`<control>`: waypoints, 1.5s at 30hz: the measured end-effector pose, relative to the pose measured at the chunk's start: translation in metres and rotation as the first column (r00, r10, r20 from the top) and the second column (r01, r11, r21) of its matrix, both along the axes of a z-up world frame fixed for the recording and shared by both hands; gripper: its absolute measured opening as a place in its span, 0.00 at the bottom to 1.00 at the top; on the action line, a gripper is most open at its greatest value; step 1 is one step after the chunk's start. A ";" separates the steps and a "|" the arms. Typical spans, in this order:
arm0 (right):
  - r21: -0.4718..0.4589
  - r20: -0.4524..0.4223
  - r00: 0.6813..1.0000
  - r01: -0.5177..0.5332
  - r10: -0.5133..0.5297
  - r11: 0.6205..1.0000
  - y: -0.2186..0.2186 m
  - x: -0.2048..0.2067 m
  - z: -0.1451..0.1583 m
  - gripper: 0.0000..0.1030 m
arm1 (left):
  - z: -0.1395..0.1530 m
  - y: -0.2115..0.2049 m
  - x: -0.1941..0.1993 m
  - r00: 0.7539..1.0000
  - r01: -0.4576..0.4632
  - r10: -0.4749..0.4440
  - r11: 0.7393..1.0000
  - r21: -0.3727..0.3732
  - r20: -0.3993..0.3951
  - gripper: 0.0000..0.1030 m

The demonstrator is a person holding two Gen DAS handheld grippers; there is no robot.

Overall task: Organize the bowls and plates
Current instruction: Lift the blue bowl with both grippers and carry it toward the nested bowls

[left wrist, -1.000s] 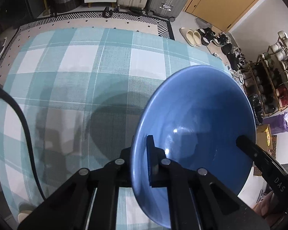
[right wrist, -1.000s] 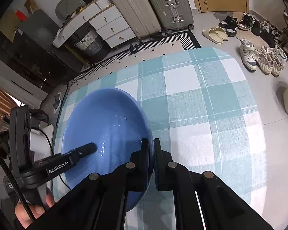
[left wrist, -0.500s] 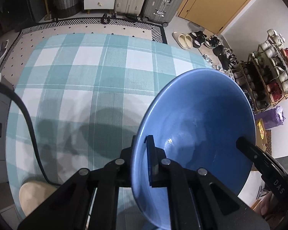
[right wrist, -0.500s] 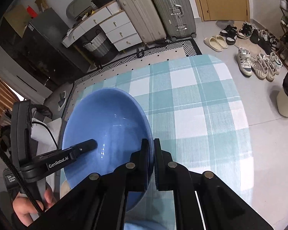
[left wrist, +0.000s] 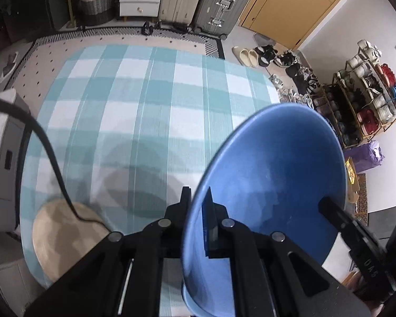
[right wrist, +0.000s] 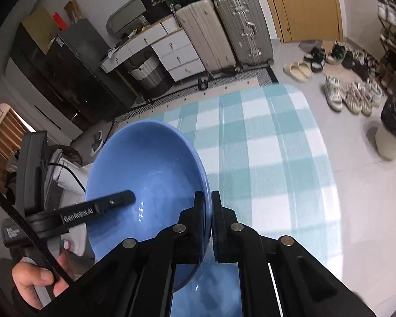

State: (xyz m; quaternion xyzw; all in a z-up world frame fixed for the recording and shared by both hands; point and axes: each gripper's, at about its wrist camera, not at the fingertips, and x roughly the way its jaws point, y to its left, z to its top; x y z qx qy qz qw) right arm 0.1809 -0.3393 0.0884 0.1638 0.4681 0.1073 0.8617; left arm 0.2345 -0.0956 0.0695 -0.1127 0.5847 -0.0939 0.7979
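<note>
- The left claw (left wrist: pixel 198 198) is clamped on the rim of a blue bowl (left wrist: pixel 272 185): one finger sits outside the wall, the other inside.
- The right claw (right wrist: pixel 208 200) is clamped on the opposite rim of the same bowl (right wrist: pixel 145 179), again with one finger on each side of the wall.
- The bowl hangs tilted between the two claws, clear of the checked teal-and-white cloth (left wrist: pixel 145 111) on the bench below.
- In the left wrist view the right claw's inner finger (left wrist: pixel 338 216) reaches into the bowl from the far rim; in the right wrist view the left claw's finger (right wrist: pixel 113 202), marked with white lettering, lies inside the bowl.
- A hand (right wrist: pixel 37 280) grips the left tool's handle at the lower left of the right wrist view.
- A beige plate (left wrist: pixel 63 237) lies on the cloth near its lower left edge, with a black cable (left wrist: pixel 50 153) passing over it in the picture.
- More blue ware (right wrist: pixel 213 290) shows directly under the bowl; whether it is a plate or a bowl I cannot tell.
- Beyond the bench stand suitcases (right wrist: pixel 240 29), white drawers (right wrist: pixel 177 55) and a woven basket (left wrist: pixel 95 2).
- Shoes (right wrist: pixel 351 95) lie scattered on the floor, and a shoe rack (left wrist: pixel 367 97) stands by the wall.
</note>
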 end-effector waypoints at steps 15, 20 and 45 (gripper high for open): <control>0.005 -0.058 0.997 0.044 -0.044 0.999 -0.014 -0.084 -0.025 0.04 | -0.028 -0.024 -0.070 0.997 0.069 -0.067 0.996 0.052 -0.042 0.05; 0.024 -0.077 0.996 0.050 -0.048 0.998 -0.017 -0.097 -0.043 0.04 | -0.040 -0.021 -0.083 0.997 0.061 -0.059 0.997 0.039 -0.059 0.05; 0.007 -0.131 0.990 0.049 -0.048 0.999 -0.023 -0.108 -0.089 0.04 | -0.080 -0.038 -0.099 0.991 0.106 -0.097 0.989 0.100 -0.092 0.05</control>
